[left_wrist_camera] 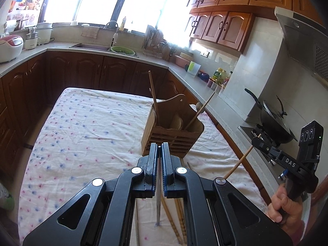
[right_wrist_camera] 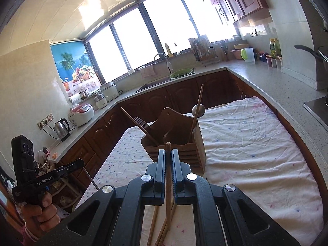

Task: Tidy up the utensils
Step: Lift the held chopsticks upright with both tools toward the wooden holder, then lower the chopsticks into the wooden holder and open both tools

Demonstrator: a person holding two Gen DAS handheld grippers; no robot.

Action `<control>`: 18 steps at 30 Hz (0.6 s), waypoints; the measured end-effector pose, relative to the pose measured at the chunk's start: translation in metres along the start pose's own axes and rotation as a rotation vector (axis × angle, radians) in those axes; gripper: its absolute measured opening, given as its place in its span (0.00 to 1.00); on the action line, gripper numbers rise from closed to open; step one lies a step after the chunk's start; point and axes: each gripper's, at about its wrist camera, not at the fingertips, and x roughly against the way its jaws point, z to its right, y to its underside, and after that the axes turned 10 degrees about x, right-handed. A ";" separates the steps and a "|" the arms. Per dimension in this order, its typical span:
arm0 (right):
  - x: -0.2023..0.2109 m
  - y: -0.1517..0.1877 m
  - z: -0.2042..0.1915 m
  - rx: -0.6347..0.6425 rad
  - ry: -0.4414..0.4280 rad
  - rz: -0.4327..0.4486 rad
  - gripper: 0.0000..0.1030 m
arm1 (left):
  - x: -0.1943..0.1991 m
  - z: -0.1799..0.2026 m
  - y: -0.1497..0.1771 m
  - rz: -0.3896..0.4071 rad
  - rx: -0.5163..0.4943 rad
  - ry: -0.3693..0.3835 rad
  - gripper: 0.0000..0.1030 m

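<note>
Jaws of left gripper (left_wrist_camera: 158, 153) clamp thin metal utensil (left_wrist_camera: 158, 205), shaft hanging down. Right gripper (right_wrist_camera: 168, 160) jaws pinch wooden chopstick (right_wrist_camera: 168, 184), near upright. Wooden holder (left_wrist_camera: 174, 131) stands straight ahead on bench cloth (left_wrist_camera: 82, 127), nearer right gripper; loose chopsticks (left_wrist_camera: 174, 221) lie below.

A table under a white cloth (left_wrist_camera: 86, 127) dotted with small flowers carries a wooden utensil holder (left_wrist_camera: 172, 135) toward its far side and loose chopsticks (left_wrist_camera: 174, 219) lying at the near edge.
</note>
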 end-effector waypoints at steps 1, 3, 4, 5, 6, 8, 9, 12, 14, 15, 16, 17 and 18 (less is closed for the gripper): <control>0.000 0.000 0.001 -0.002 0.000 0.002 0.05 | 0.001 0.000 -0.001 0.006 -0.001 0.000 0.03; 0.001 -0.001 0.002 -0.002 0.000 0.007 0.05 | 0.002 0.002 -0.003 0.018 -0.002 0.001 0.03; 0.001 -0.002 0.003 -0.002 0.001 0.009 0.05 | 0.003 0.003 -0.005 0.026 -0.004 0.002 0.03; 0.001 -0.003 0.003 -0.002 0.002 0.013 0.05 | 0.004 0.004 -0.006 0.033 -0.005 0.004 0.03; 0.002 -0.004 0.004 -0.001 0.004 0.017 0.05 | 0.005 0.006 -0.008 0.040 -0.008 0.006 0.03; 0.003 -0.007 0.004 0.001 0.006 0.026 0.05 | 0.006 0.008 -0.012 0.052 -0.011 0.010 0.03; 0.003 -0.009 0.005 0.002 0.008 0.031 0.05 | 0.006 0.010 -0.014 0.058 -0.015 0.013 0.03; 0.004 -0.016 0.006 0.006 0.016 0.048 0.05 | 0.007 0.017 -0.023 0.081 -0.028 0.020 0.03; 0.004 -0.023 0.007 0.013 0.021 0.065 0.05 | 0.008 0.023 -0.031 0.102 -0.037 0.028 0.03; 0.005 -0.028 0.007 0.016 0.025 0.074 0.05 | 0.008 0.025 -0.036 0.114 -0.041 0.031 0.03; 0.005 -0.032 0.008 0.019 0.027 0.083 0.05 | 0.008 0.028 -0.041 0.126 -0.046 0.035 0.03; 0.005 -0.036 0.009 0.021 0.030 0.093 0.05 | 0.009 0.030 -0.046 0.140 -0.052 0.038 0.03; 0.005 -0.042 0.010 0.023 0.034 0.105 0.05 | 0.009 0.033 -0.051 0.155 -0.057 0.039 0.03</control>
